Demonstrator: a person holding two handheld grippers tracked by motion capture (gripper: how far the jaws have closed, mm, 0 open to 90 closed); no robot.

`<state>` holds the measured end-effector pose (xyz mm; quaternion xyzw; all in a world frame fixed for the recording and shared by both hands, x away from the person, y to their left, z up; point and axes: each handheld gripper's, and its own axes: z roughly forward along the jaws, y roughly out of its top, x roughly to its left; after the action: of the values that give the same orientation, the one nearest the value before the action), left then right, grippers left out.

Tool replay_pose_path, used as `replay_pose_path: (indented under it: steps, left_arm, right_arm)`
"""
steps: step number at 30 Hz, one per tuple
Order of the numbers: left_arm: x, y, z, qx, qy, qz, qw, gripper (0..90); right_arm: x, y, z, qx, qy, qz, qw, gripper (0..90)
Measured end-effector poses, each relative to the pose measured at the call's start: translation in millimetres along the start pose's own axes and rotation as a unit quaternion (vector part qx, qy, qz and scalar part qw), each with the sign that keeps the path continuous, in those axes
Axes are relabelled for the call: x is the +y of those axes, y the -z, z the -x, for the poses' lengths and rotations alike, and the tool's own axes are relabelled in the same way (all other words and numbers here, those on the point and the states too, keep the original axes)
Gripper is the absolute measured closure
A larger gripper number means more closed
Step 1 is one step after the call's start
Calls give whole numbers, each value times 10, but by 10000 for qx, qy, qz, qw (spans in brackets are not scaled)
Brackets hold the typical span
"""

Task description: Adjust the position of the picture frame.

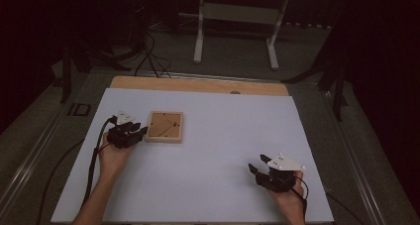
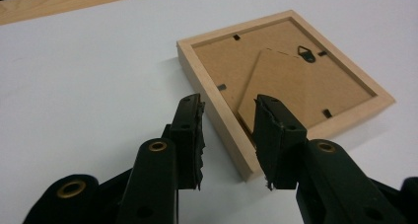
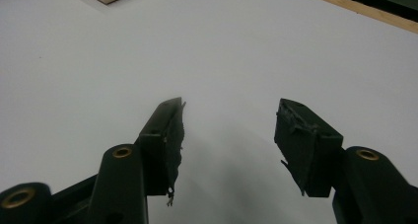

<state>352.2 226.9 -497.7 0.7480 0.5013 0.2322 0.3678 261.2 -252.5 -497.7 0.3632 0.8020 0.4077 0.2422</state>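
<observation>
Dim room, cables on the floor, a white table frame [image 1: 237, 17] in the background. Work surface: a white sheet over a wooden table [image 1: 198, 84], wood showing along the far edge.

Picture frame [image 1: 165, 126], light wood, lies face down in the left half of the table, nearer the far edge than the near one. Backing board up; hanger hook and fold-out stand visible in the left gripper view [image 2: 283, 83].

Left gripper [image 1: 140, 131] at the frame's left side. In its own view [image 2: 226, 135] the jaws straddle the near rim of the frame, one outside the rim, one over the backing board. Jaws parted, pads not yet pressing on wood; nothing gripped.

Right gripper [image 1: 257, 164] sits near the table's near right corner, well apart from the frame. Jaws wide apart, empty [image 3: 229, 135], bare sheet beneath.

Risks, as judged:
- The bite is taken close to a corner; a lift from there could let the frame swing or twist out of the pads.
- The inner pad may land on the loose stand flap instead of the rim, giving a soft hold.
- A light frame on a smooth sheet may slide away when nudged.
</observation>
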Motion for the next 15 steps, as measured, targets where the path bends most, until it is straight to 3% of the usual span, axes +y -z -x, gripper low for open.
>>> replay_pose_path:
  steps: [9, 15]
  left_arm:
    - [105, -146, 0, 2, 64, -16, 10000, 670]
    - [155, -266, 16, 58, 117, -155, 9998, 701]
  right_arm:
    - [-2, -6, -1, 8, 21, -7, 10000, 439]
    - [-3, 2, 0, 9, 8, 4, 10000, 439]
